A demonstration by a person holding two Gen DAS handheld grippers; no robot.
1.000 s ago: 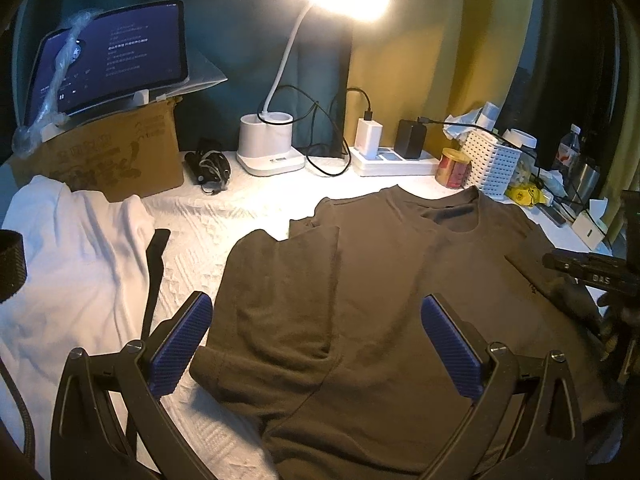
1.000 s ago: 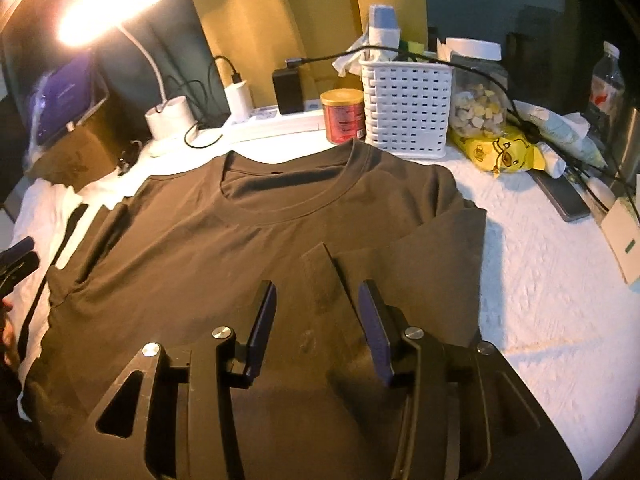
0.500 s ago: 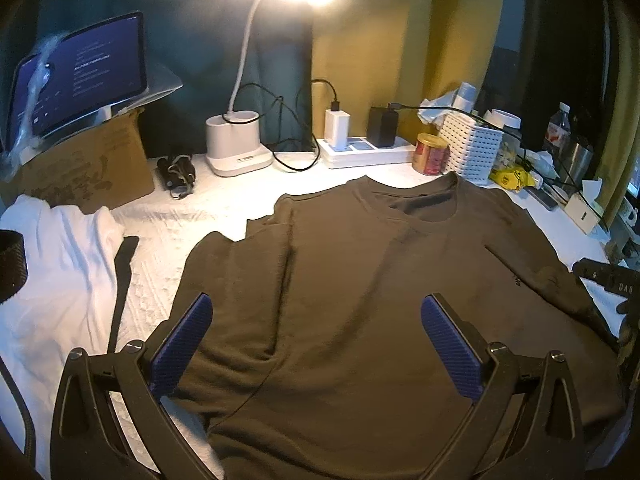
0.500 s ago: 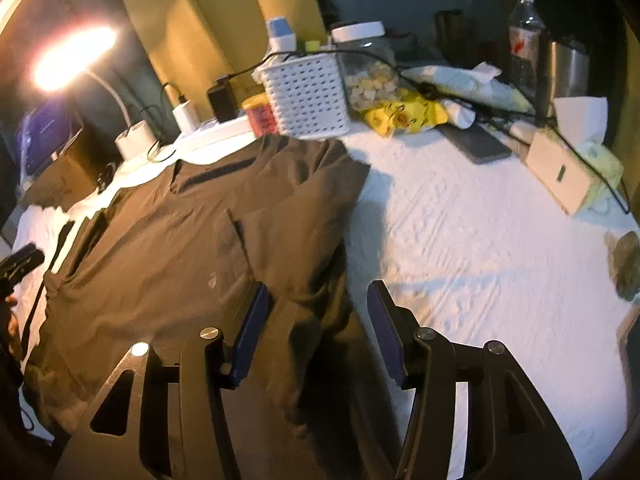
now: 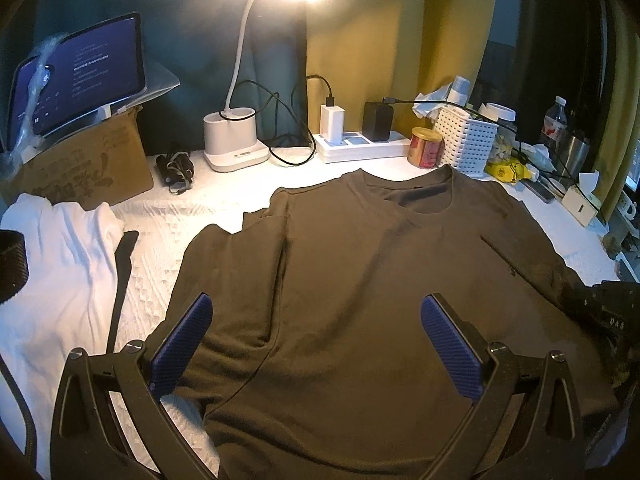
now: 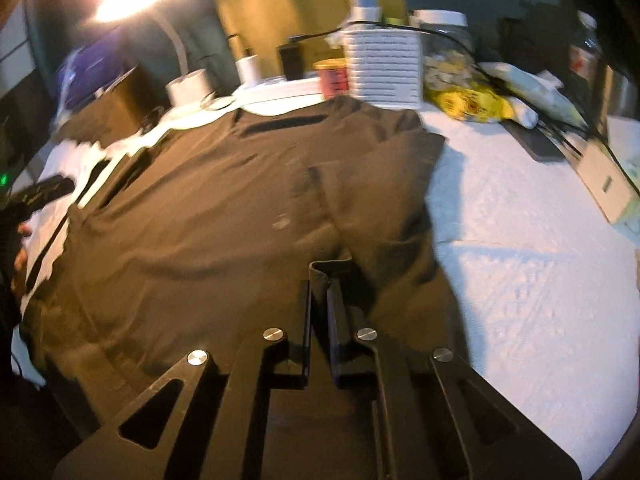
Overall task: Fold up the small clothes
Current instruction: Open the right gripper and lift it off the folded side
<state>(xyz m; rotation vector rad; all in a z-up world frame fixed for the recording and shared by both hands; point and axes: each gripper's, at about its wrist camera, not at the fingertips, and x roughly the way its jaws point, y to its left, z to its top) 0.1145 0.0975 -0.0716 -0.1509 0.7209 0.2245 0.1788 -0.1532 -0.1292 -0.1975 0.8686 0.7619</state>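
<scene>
White textured table cover (image 5: 224, 216) under lamp glare, clutter along the back; brown T-shirt (image 5: 380, 280) spread flat at centre, both sleeves folded in. Right gripper (image 6: 320, 280) has just been closing and is clenched at the shirt's right edge (fabric between the jaws probable, a thin pinch could slip on lifting). Left gripper (image 5: 316, 344) hovers released over the lower left.

White textured tabletop (image 5: 224, 208) under brown T-shirt (image 5: 360, 280), white garment (image 5: 60, 264), cardboard box (image 5: 80, 168), lamp base (image 5: 234, 144).
</scene>
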